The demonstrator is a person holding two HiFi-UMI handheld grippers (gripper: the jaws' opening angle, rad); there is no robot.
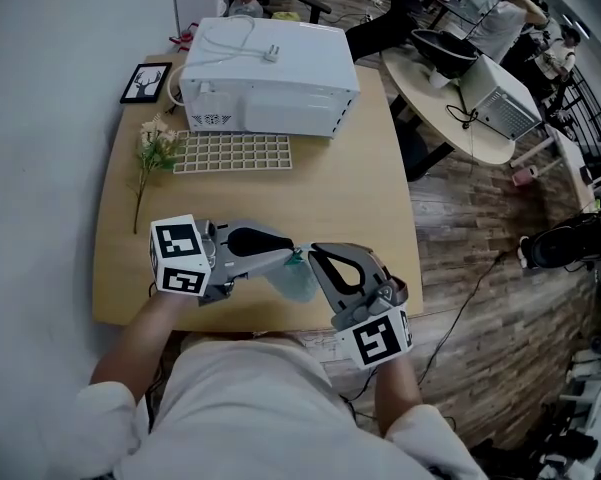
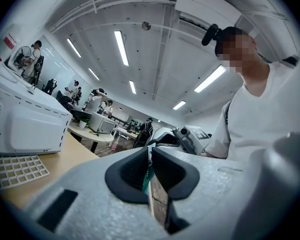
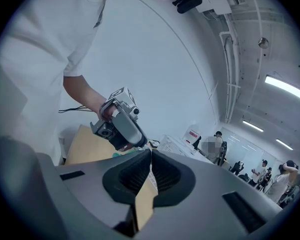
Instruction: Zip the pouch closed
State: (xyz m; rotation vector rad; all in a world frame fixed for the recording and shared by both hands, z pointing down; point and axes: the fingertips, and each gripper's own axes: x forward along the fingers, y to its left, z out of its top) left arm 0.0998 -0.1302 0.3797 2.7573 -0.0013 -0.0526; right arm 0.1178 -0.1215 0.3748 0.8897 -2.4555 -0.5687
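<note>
No words or numbers can be read here. The marker cube (image 1: 180, 256) on the left gripper (image 1: 288, 254) and the marker cube (image 1: 382, 338) on the right gripper (image 1: 312, 258) show black-and-white square patterns, not letters. A red-and-white sign (image 2: 9, 41) on the far wall is too small to read. The little framed picture (image 1: 145, 82) shows a deer's head with antlers.

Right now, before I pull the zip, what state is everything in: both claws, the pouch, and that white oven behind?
Left claw: shut on the pouch's teal edge.
Right claw: shut, apparently pinching the pouch too.
Pouch: held between the two claws; whether the zip is open or closed can't be made out.
White oven: unplugged, with its plug and cord lying on top.
Flowers: lying flat.
</note>
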